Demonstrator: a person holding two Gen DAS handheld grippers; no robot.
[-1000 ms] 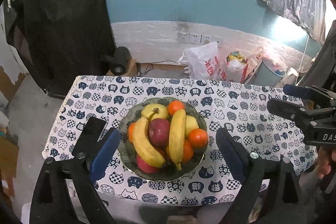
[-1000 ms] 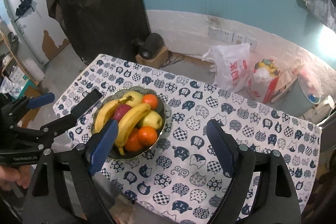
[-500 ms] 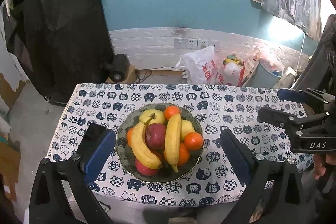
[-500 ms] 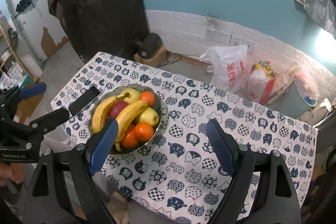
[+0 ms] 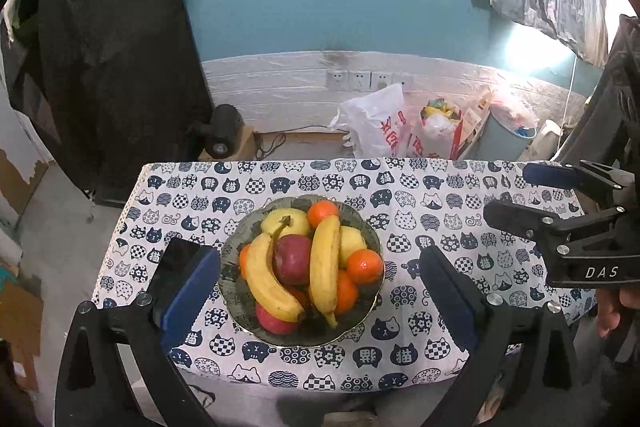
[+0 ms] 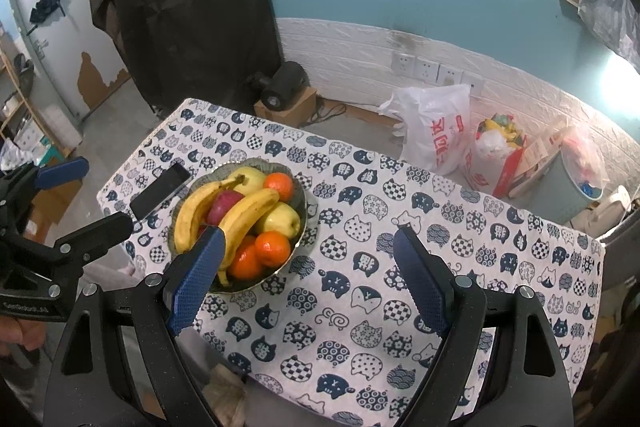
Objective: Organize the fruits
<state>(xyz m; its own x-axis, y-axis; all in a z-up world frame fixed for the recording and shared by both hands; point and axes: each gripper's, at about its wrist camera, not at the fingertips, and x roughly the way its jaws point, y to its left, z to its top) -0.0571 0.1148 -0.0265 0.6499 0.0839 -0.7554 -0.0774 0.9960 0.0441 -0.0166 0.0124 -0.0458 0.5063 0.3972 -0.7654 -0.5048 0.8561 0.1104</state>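
1. Left wrist view: left gripper (image 5: 318, 291) held above the near table edge, jaws spread wide, nothing between the pads. They opened a little further within the last second, then settled.
2. Bowl (image 5: 362, 225) of fruit sits framed between the two blue pads, on the cat-print tablecloth (image 5: 432, 195), not touched by either pad.
3. Bowl contents: two bananas (image 5: 325, 267) lying lengthwise on top, a red apple (image 5: 291, 259) between them, yellow-green apples (image 5: 286, 221) at the back, oranges (image 5: 364, 266) on the right side and far rim. A second red fruit at the near rim, probably another apple; mostly covered by a banana.
4. Black phone (image 5: 172, 263) flat on the cloth just left of the bowl, partly behind the left pad.
5. Right gripper (image 6: 306, 275) in its own view: jaws apart, empty, above the cloth to the right of the bowl (image 6: 302, 223). Its left pad overlaps the bowl's near edge in the picture; no contact visible.
6. Each gripper shows at the edge of the other's view, both clear of the fruit.
7. Behind the table: plastic bags (image 6: 436, 131) and a bin (image 6: 576, 183) along the wall.
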